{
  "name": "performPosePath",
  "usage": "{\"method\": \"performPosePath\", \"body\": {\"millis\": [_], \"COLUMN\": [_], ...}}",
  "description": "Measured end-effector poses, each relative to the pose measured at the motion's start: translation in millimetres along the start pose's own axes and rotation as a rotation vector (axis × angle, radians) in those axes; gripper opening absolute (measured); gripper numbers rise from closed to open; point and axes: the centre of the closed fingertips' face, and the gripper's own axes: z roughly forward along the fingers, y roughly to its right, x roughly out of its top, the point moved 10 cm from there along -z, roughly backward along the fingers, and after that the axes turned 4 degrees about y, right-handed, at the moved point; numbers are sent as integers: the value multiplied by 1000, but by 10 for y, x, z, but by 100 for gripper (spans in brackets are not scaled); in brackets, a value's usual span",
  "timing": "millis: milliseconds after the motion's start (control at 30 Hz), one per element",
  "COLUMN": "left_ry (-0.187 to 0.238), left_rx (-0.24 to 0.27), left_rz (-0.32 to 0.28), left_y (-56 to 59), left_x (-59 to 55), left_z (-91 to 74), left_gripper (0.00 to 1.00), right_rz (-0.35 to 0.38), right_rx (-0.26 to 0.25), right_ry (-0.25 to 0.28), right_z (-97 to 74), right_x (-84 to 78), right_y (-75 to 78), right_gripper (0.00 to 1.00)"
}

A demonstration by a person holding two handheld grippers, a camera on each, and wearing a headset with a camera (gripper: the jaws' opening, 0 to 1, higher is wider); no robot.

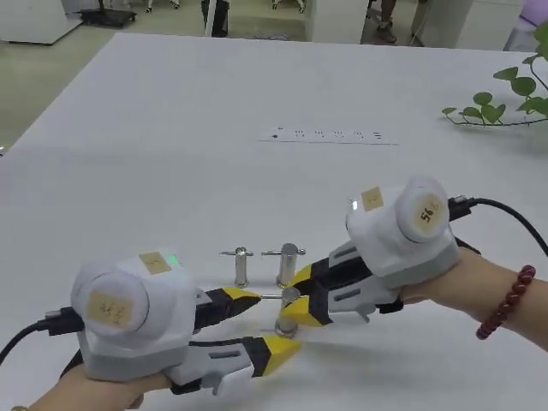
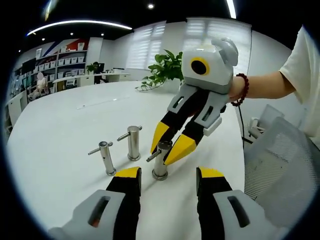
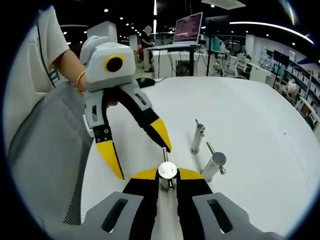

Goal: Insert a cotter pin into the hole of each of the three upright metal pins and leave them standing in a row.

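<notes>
Upright cylindrical steel pin (image 3: pixel 167 170), the nearest of three, stands on the white tabletop (image 1: pixel 171 128). It is clamped between the yellow-tipped black jaws of the right claw (image 3: pixel 168 181), which is closed on its shank just below the head. A thin metal cotter pin (image 2: pixel 152 156) projects sideways from its hole. Left claw (image 2: pixel 170 176) gapes, its jaws well apart and holding nothing. One of its yellow tips lies at the cotter pin's free end; whether they touch cannot be told. Just behind stand a second steel pin (image 1: pixel 289 264) and a third steel pin (image 1: pixel 241 265), side by side but apart, each with a cotter pin set crosswise through its upper end. Farther back on the tabletop lies a flat white power strip (image 1: pixel 330 134). Green leafy sprigs (image 1: pixel 514 98) enter at the far right edge.
</notes>
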Motion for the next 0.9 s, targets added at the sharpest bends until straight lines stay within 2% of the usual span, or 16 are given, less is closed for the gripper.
{"method": "performPosePath", "body": {"millis": [133, 300, 433, 700, 900], "left_ry": [4, 26, 40, 57, 57], "left_rx": [10, 46, 56, 40, 29], "left_rz": [-9, -20, -30, 1, 29], "left_y": [14, -5, -16, 33, 78], "left_x": [15, 44, 59, 78, 84], "left_z": [-38, -113, -157, -184, -190], "left_gripper": [44, 46, 47, 52, 53], "right_rz": [3, 12, 12, 15, 8], "right_rx": [-19, -52, -71, -105, -107], "right_ry": [-6, -13, -20, -28, -38], "right_z": [-73, -186, -250, -320, -325], "right_x": [-32, -95, -129, -148, -157], "right_y": [62, 164, 229, 327, 365], "right_gripper": [14, 14, 14, 14, 14]}}
